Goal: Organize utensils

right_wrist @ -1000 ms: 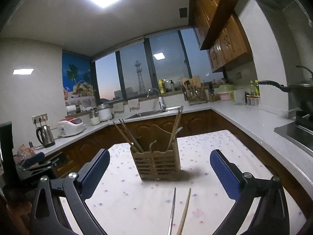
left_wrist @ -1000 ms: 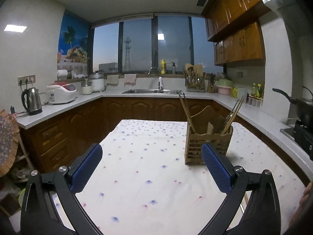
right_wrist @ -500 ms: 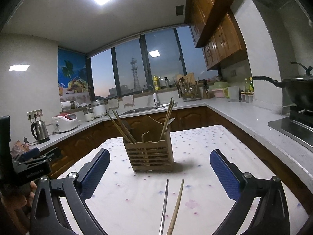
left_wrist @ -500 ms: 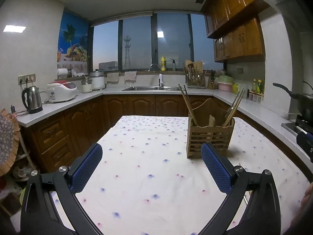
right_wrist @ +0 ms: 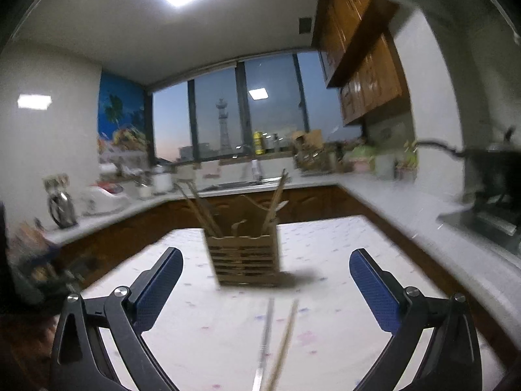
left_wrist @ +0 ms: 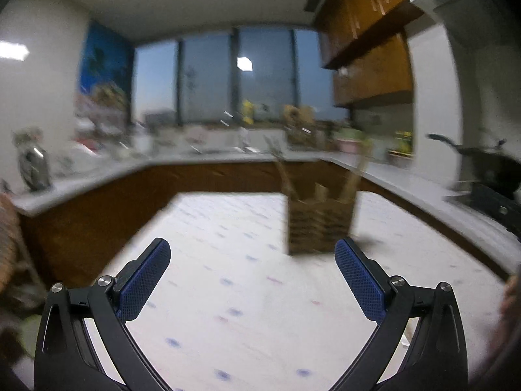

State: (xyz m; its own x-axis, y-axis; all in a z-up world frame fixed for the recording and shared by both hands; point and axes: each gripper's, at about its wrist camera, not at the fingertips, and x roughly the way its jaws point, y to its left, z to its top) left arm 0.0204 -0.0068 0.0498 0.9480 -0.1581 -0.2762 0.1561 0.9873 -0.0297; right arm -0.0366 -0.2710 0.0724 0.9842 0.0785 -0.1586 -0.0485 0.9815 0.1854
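A slatted wooden utensil holder [right_wrist: 245,259] stands upright on the table with several wooden chopsticks leaning out of it; in the left wrist view it [left_wrist: 319,226] is blurred, just beyond the right finger. Two loose sticks lie on the cloth before the right gripper: a metal one [right_wrist: 265,335] and a wooden one [right_wrist: 284,342]. My right gripper [right_wrist: 265,280] is open and empty, above and short of them. My left gripper [left_wrist: 252,270] is open and empty over the cloth.
The table has a white cloth with small coloured dots [left_wrist: 228,293]. Counters wrap around it: a kettle [right_wrist: 62,207] at left, a sink [right_wrist: 247,184] under the window, a black pan on a stove [left_wrist: 488,163] at right. Both views are motion-blurred.
Both views have tilted up and gone blurry as the grippers move. The holder sits lower and closer in the right wrist view. Both grippers stay open and empty.
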